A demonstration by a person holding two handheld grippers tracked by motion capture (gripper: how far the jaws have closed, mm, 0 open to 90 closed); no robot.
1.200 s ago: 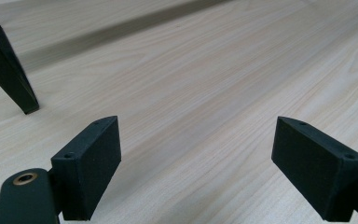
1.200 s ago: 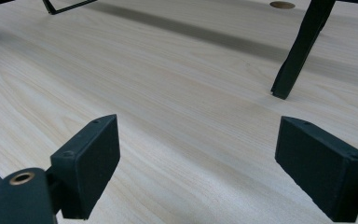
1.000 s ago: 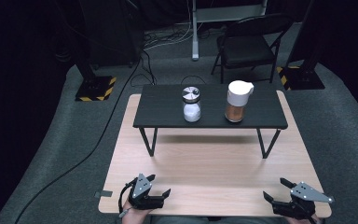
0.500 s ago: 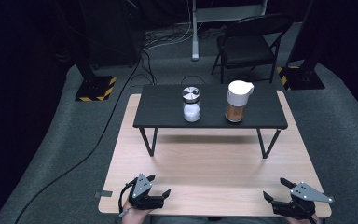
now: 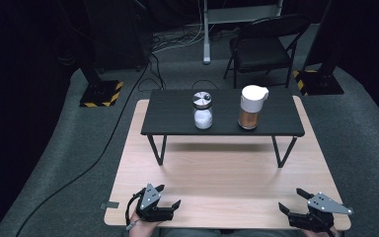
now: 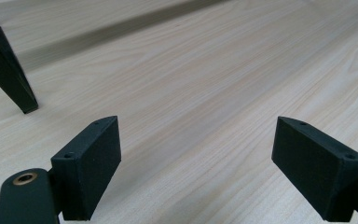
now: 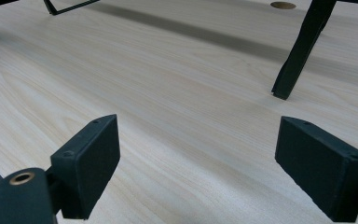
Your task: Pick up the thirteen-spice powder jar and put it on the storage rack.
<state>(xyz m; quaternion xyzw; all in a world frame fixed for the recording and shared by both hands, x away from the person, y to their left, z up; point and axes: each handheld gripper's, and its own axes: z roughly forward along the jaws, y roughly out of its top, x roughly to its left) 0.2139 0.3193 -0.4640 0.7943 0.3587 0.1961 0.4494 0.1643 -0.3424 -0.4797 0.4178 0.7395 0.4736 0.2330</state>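
Observation:
On the small black raised table (image 5: 168, 121) stand a clear shaker with white contents and a metal lid (image 5: 202, 111) and, to its right, a jar of brown powder with a white spout lid (image 5: 250, 107). My left gripper (image 5: 169, 196) rests at the near left edge of the wooden table (image 5: 227, 173), open, with nothing between its jaws. At the near right corner my right gripper (image 5: 293, 201) is also open and empty. The left gripper view has the left gripper (image 6: 196, 158) over bare wood; the right gripper view has the right gripper (image 7: 198, 161) likewise.
A black leg of the raised table (image 6: 9, 79) stands ahead in the left gripper view, another leg (image 7: 300, 51) in the right gripper view. Behind the table are a black folding chair (image 5: 264, 47), stands with yellow-black bases (image 5: 98, 94) and cables on grey carpet.

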